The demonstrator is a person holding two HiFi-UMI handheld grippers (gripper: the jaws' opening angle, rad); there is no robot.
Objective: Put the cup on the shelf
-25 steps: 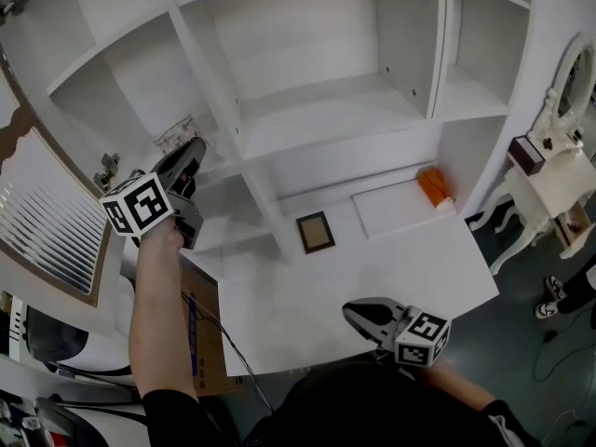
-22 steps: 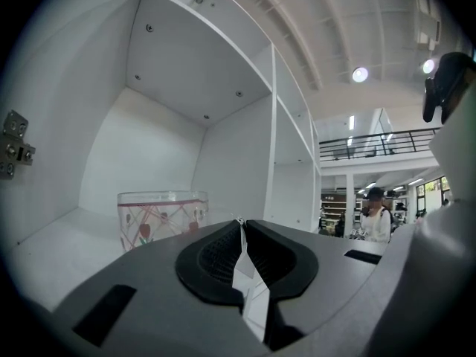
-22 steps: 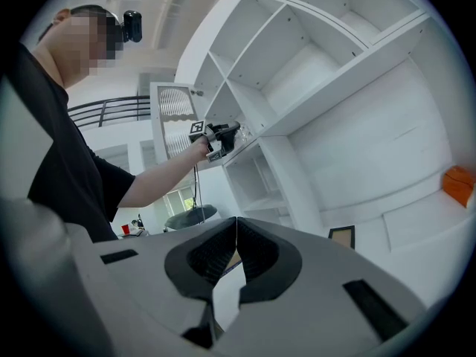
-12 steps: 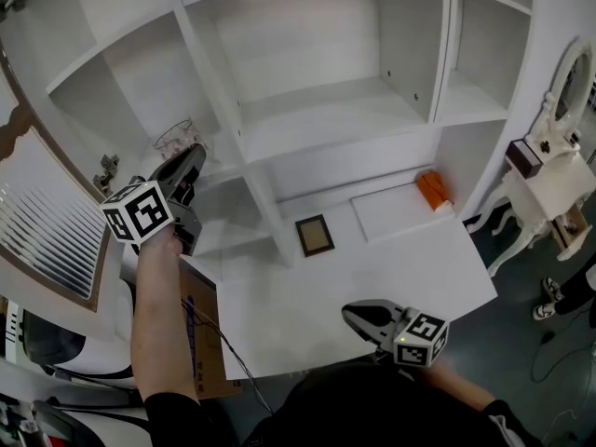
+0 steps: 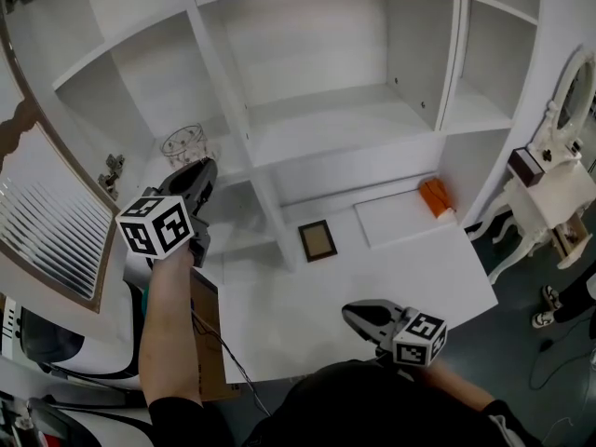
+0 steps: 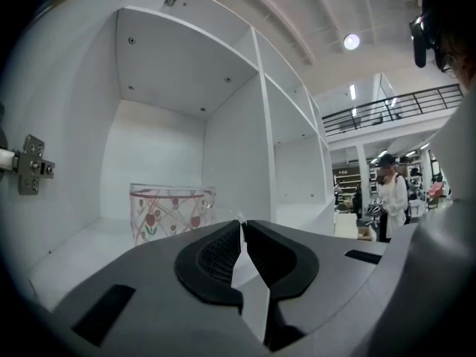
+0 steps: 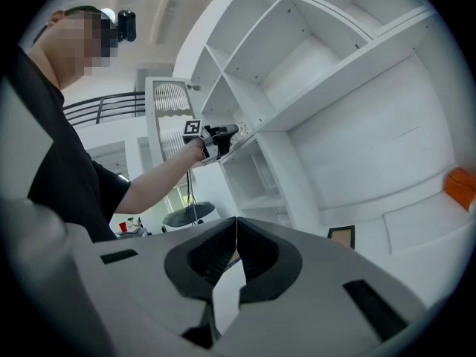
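Note:
A clear glass cup (image 5: 184, 143) printed with red flowers stands upright in the left compartment of the white shelf unit (image 5: 326, 119). In the left gripper view the cup (image 6: 171, 210) is just beyond the tips, and its thin clear handle reaches back to them. My left gripper (image 5: 209, 166) (image 6: 242, 225) points level into that compartment, shut on the handle. The gripper body hides the cup's base, so contact with the shelf board cannot be told. My right gripper (image 5: 352, 313) (image 7: 236, 222) hangs shut and empty over the near edge of the white table (image 5: 391, 277).
A small framed picture (image 5: 317, 240) and an orange object (image 5: 434, 196) lie on the table near the shelf. A louvred cabinet door (image 5: 42, 231) stands open at the left with hinges (image 5: 114, 168). A white dressing table (image 5: 559, 189) is at the right.
My left gripper and the cup have come down a little inside the left compartment. The right gripper has stayed where it was.

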